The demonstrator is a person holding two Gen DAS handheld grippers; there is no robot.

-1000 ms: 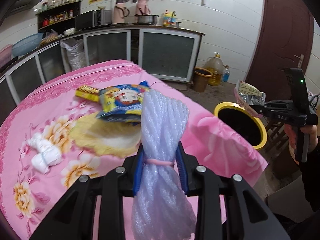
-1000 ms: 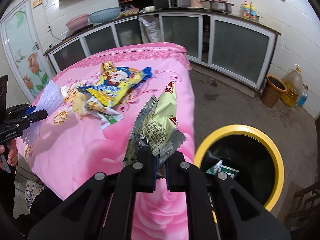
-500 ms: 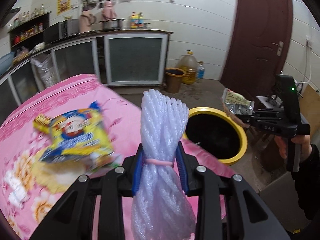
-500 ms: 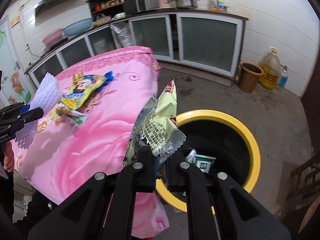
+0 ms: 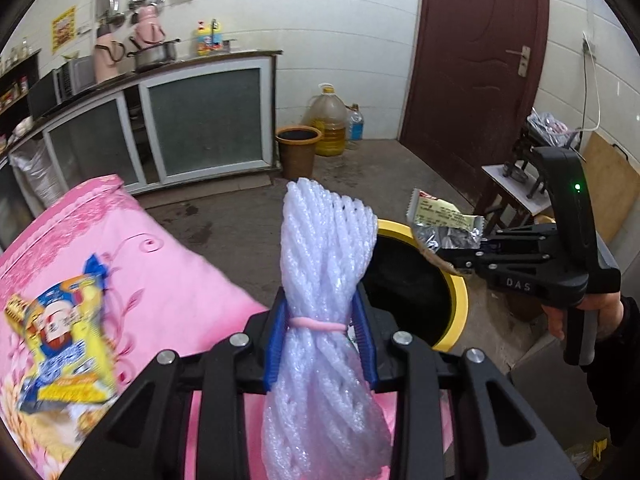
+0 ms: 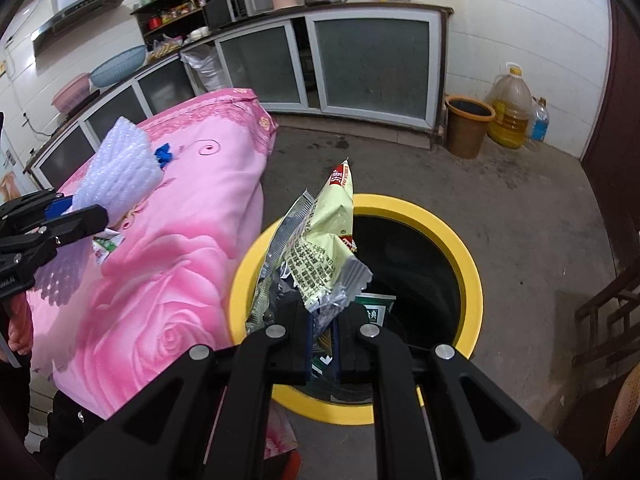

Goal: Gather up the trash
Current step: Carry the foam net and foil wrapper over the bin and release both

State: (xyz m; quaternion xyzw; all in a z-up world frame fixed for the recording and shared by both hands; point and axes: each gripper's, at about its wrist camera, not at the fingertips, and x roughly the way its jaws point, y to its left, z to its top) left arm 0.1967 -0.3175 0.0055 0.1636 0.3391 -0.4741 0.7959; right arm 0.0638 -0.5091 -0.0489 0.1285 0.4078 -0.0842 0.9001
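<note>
Your left gripper (image 5: 320, 340) is pinching a white foam net sleeve (image 5: 326, 264) at its waist, right where a pink rubber band (image 5: 318, 325) cinches it; your right gripper (image 6: 323, 334) is pressed nearly together on the bottom edge of a crumpled green snack wrapper (image 6: 320, 248). Take the yellow-rimmed bin (image 6: 460, 240) as your landmark. The wrapper hangs directly over the near side of the bin's mouth, and some trash already lies inside. The foam sleeve is beside the bin, over the edge of the pink-covered counter (image 6: 192, 208), not yet above the opening.

Both pieces look very light. The foam is soft and springy, so it squashes between the pads; the banded waist is the sensible place to hold it, since the bundle is tightest there and should not slip. The wrapper is thin, crinkly foil, probably slick, and a hold on its sealed edge suits it best. Expect either one to flutter or drift when released, so let go low over the bin.

The sleeve's long axis runs along your left gripper's fingers, its flared end pointing forward toward the bin. The wrapper stands up from your right gripper, its long axis tipped away from you with the red-printed end farthest out. A yellow-and-blue snack bag (image 5: 60, 344) lies on the counter, well apart from the bin.
</note>
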